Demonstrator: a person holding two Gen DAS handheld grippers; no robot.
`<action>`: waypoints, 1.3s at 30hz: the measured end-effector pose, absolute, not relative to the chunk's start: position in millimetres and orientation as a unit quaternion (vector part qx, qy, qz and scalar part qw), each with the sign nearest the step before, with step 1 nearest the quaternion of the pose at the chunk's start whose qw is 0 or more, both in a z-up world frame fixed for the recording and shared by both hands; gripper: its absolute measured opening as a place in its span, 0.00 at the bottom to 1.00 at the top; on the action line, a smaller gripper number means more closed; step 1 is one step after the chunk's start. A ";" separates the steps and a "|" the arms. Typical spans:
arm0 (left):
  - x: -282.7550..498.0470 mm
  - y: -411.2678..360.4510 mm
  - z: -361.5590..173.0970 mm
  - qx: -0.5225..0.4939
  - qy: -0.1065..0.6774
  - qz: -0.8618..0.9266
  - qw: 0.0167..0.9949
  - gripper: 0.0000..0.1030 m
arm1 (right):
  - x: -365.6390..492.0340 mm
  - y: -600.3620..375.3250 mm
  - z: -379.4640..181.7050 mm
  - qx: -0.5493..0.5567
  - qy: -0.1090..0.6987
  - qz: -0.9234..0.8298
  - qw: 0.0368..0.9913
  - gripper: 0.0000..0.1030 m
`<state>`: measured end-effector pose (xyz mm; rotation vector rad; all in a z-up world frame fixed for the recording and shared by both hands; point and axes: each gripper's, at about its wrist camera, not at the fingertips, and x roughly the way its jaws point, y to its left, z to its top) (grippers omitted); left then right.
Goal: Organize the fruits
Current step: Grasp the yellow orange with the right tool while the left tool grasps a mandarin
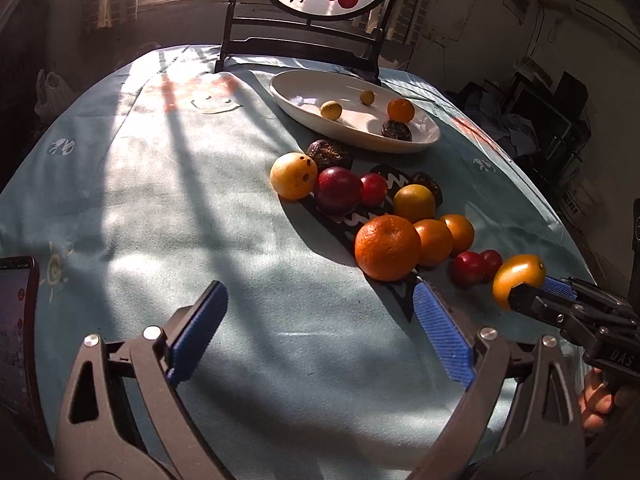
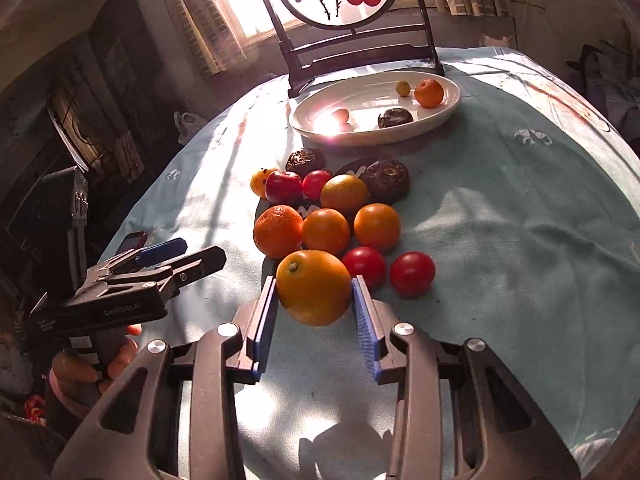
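At the near edge of the pile [image 2: 332,212], our right hand-held gripper [image 2: 314,296] grasps an orange [image 2: 314,286]; the left [image 1: 320,320] hangs released. Four fruits sit in the dish [image 2: 400,136]; most remain on the worktop [image 2: 520,240].

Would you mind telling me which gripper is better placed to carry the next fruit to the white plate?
Right. The right gripper already holds a yellow-orange fruit between its fingers, facing the white plate; the left gripper is open with nothing in it.
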<state>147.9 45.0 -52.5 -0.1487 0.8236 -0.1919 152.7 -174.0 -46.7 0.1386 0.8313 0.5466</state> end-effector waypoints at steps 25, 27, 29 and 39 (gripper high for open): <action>199.3 -8.8 -67.7 0.033 0.437 -0.189 0.879 0.45 | 141.4 -218.3 -41.9 0.100 0.375 0.253 0.886 0.37; 196.1 -6.8 -66.0 0.025 0.437 -0.190 0.879 0.45 | 141.9 -217.3 -42.0 0.099 0.375 0.255 0.886 0.37; 191.5 -3.2 -61.8 0.015 0.434 -0.191 0.880 0.45 | 142.3 -215.1 -41.0 0.094 0.374 0.259 0.886 0.37; 220.9 11.9 2.2 0.005 0.385 -0.172 0.907 0.45 | 195.5 -198.1 1.5 0.065 0.317 0.269 0.907 0.37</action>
